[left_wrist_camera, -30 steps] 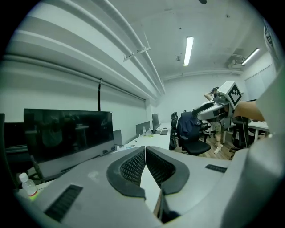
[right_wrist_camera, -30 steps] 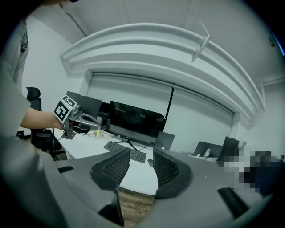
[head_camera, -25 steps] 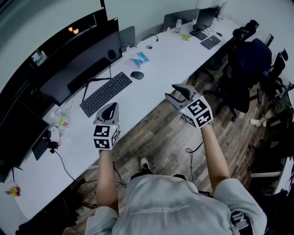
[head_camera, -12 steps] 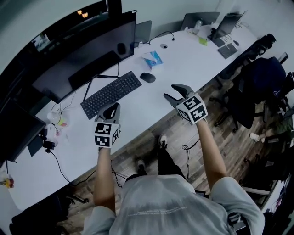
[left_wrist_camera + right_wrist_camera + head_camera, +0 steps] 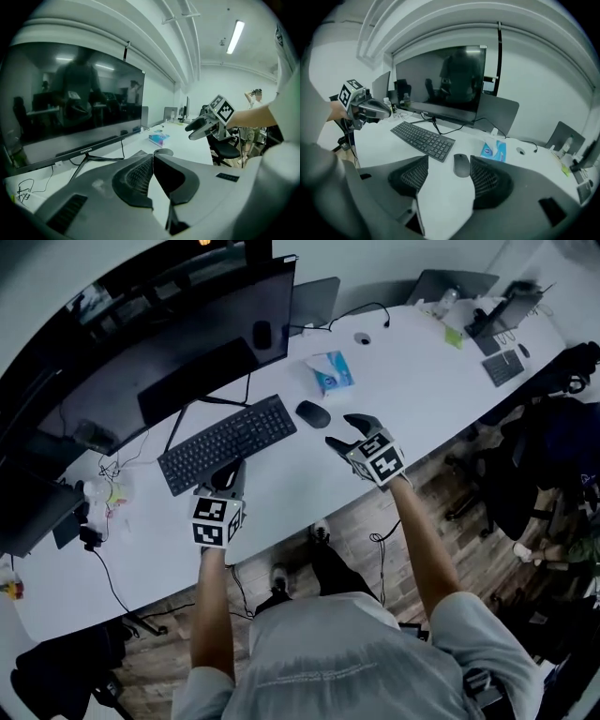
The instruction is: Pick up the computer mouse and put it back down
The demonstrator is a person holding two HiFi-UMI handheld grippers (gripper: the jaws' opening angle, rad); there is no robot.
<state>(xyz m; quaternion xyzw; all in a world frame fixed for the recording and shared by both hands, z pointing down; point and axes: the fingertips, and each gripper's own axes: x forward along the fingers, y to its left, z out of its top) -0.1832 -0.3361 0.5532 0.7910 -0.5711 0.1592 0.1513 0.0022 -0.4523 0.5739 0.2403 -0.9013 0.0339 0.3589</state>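
A dark computer mouse (image 5: 313,413) lies on the white desk (image 5: 412,371), just right of the black keyboard (image 5: 228,442). My right gripper (image 5: 343,431) hovers open a short way in front of the mouse, not touching it. In the right gripper view the mouse (image 5: 461,165) shows just beyond the gap of the right gripper (image 5: 449,159), nearer the right finger. My left gripper (image 5: 225,476) hangs over the desk's front part, near the keyboard's front edge. In its own view the left gripper (image 5: 153,157) is shut with nothing in it, and the mouse (image 5: 163,151) peeks over its tips.
A large monitor (image 5: 187,352) stands behind the keyboard, its cables trailing on the desk. A blue tissue pack (image 5: 331,371) lies beyond the mouse. Laptops and another keyboard (image 5: 503,367) sit at the far right end. Office chairs (image 5: 553,456) stand on the wood floor to the right.
The person has stepped closer to the desk. My right gripper has come forward over the desk edge towards the mouse. The left gripper now sits close to the keyboard.
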